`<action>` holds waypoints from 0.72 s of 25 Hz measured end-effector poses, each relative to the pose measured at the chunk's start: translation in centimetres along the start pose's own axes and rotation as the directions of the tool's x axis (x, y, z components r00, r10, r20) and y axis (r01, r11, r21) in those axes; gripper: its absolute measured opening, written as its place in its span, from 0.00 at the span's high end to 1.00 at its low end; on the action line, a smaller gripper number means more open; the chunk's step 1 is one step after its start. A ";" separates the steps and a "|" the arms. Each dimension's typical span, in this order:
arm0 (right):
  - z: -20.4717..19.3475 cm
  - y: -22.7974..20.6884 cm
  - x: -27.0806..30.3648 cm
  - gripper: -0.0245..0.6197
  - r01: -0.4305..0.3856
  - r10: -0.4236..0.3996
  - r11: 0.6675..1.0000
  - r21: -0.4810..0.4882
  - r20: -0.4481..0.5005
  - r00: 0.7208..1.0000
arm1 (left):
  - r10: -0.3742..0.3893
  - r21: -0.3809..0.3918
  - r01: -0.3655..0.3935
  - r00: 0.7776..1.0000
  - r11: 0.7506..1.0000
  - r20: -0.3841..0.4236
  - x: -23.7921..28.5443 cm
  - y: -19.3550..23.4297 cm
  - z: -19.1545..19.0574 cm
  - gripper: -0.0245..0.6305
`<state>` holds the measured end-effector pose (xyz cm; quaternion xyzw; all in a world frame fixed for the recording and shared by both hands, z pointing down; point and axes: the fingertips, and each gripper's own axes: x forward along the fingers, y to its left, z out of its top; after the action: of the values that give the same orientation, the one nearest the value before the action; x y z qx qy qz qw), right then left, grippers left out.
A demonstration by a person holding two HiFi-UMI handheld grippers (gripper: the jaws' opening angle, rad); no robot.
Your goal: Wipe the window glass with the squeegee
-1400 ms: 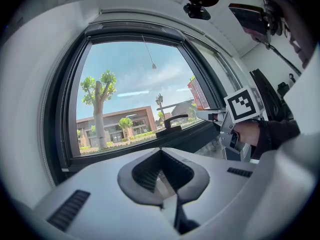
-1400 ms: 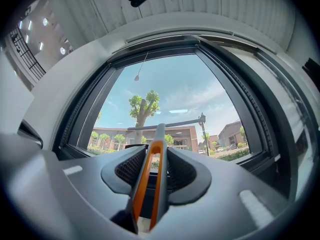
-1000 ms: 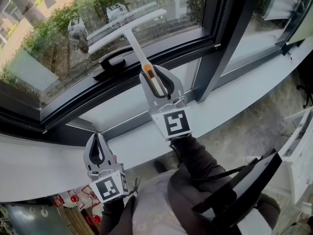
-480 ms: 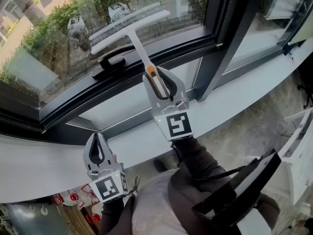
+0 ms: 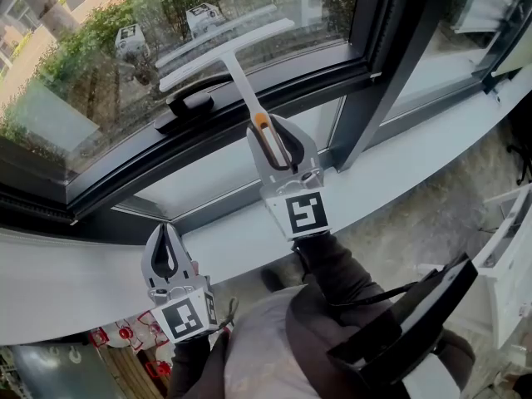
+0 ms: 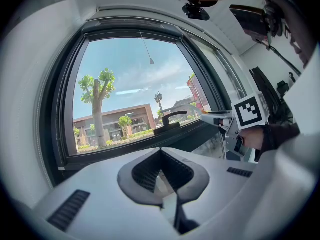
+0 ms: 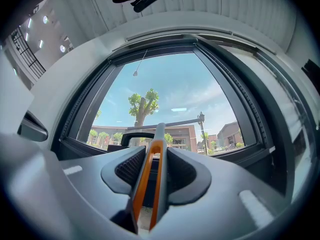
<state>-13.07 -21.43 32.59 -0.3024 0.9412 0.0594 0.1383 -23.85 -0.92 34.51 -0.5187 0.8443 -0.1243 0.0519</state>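
Observation:
A white squeegee (image 5: 225,46) with an orange-trimmed handle (image 7: 150,179) has its blade lying low on the window glass (image 5: 100,73), just above the frame. My right gripper (image 5: 268,136) is shut on the squeegee's handle, below the blade and in front of the lower frame. In the right gripper view the blade (image 7: 165,126) shows as a thin bar across the pane. My left gripper (image 5: 165,254) hangs lower left over the white sill (image 5: 75,281), shut with nothing between its fingers. From the left gripper view the right gripper (image 6: 227,121) shows at the right.
A black window handle (image 5: 193,100) sits on the lower frame just left of the squeegee's stem. A dark upright mullion (image 5: 382,65) divides the panes at the right. A black chair back (image 5: 416,314) stands behind me at the lower right.
My right gripper has moved the squeegee slightly right and down the glass. The left gripper has stayed where it was.

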 end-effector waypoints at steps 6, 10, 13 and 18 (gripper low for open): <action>-0.5 -0.2 -0.2 0.76 0.004 -0.004 1.000 0.011 -0.003 1.000 | 0.000 0.005 0.000 1.000 1.000 -0.004 0.0 0.0 0.0 0.96; -1.0 -0.4 -0.4 0.76 0.008 -0.008 1.000 0.014 -0.008 1.000 | 0.001 0.008 -0.001 1.000 1.000 -0.007 0.0 0.0 -0.1 0.96; -1.1 -0.6 -0.6 0.76 0.009 -0.008 1.000 0.013 -0.010 1.000 | 0.000 0.011 0.000 1.000 1.000 -0.011 0.0 -0.2 0.0 0.96; -1.3 -0.7 -0.7 0.76 0.009 -0.008 1.000 0.028 -0.008 1.000 | 0.000 0.016 0.001 1.000 1.000 -0.014 -0.1 -0.3 0.0 0.96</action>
<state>-12.40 -21.85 34.04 -0.3046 0.9412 0.0444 0.1393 -23.54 -0.94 34.62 -0.5175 0.8435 -0.1349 0.0499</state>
